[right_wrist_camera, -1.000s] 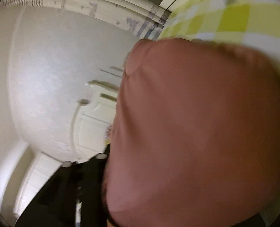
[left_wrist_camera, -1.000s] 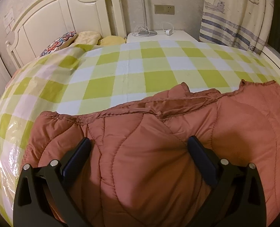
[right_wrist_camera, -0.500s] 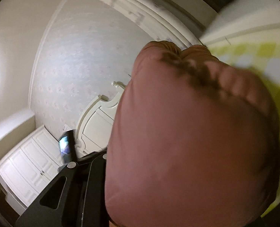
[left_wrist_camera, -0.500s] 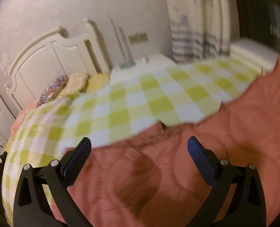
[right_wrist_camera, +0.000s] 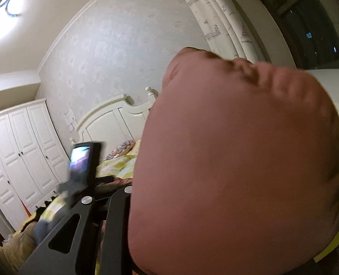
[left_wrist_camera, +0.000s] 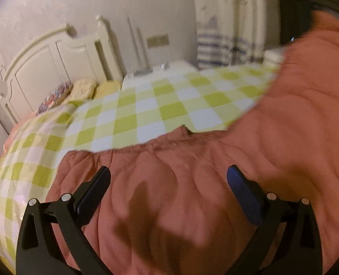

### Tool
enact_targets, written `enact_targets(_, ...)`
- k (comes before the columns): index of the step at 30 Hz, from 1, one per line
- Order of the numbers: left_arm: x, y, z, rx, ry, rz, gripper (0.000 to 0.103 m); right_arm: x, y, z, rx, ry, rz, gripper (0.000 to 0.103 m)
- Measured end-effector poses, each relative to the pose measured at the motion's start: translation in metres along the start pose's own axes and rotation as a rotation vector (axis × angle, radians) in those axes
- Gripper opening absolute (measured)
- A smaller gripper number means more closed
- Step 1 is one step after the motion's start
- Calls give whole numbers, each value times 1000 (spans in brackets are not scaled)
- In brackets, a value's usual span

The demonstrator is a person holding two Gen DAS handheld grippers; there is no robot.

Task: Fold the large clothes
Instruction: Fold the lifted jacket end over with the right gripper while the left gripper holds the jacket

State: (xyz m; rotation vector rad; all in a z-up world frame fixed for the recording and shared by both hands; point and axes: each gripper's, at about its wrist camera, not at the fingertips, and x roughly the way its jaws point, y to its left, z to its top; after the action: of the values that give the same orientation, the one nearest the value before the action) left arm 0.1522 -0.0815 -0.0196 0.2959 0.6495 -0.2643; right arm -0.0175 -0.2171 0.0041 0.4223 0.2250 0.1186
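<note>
Quilted rust jacket: spread on checked bed, one side lifted. Left tool apart, empty above it. Right tool clamped on jacket fabric. Fold begun, unfinished.

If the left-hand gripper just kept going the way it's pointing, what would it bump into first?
Most likely the puffy rust-orange quilted coat spread right under its open fingers. The green-and-white checked bedspread lies beyond that, though depth is hard to judge here.

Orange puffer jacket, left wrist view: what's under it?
The green-and-white checked bedspread shows beyond the orange puffer jacket, which lies spread on it. Whatever sits directly beneath the jacket is covered. Its right side is lifted.
</note>
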Motion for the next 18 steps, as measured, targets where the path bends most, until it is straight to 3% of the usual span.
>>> enact_targets(2, -22, -15, -26, 33, -30, -37, 101, 6, 7, 0, -14, 8, -19, 34)
enact_targets(5, -14, -47, -55, 120, 3, -21, 101, 22, 15, -1, -18, 46, -35, 34)
enact_targets(9, -10, -40, -54, 106, 24, -81, 100, 31, 39, -3, -76, 54, -72, 35)
enact_targets(12, -38, 5, -39, 22, -59, -109, 98, 34, 48, 6, -107, 56, -112, 35)
enact_targets(15, -54, 79, -35, -151, -137, 13, 98, 37, 53, 9, -124, 64, -160, 35)
enact_targets(16, -51, 117, -38, -238, -134, 88, 98, 39, 55, 9, -133, 65, -175, 35)
enact_targets(18, -32, 170, -48, -349, -72, 147, 98, 36, 58, 7, -154, 65, -214, 35)
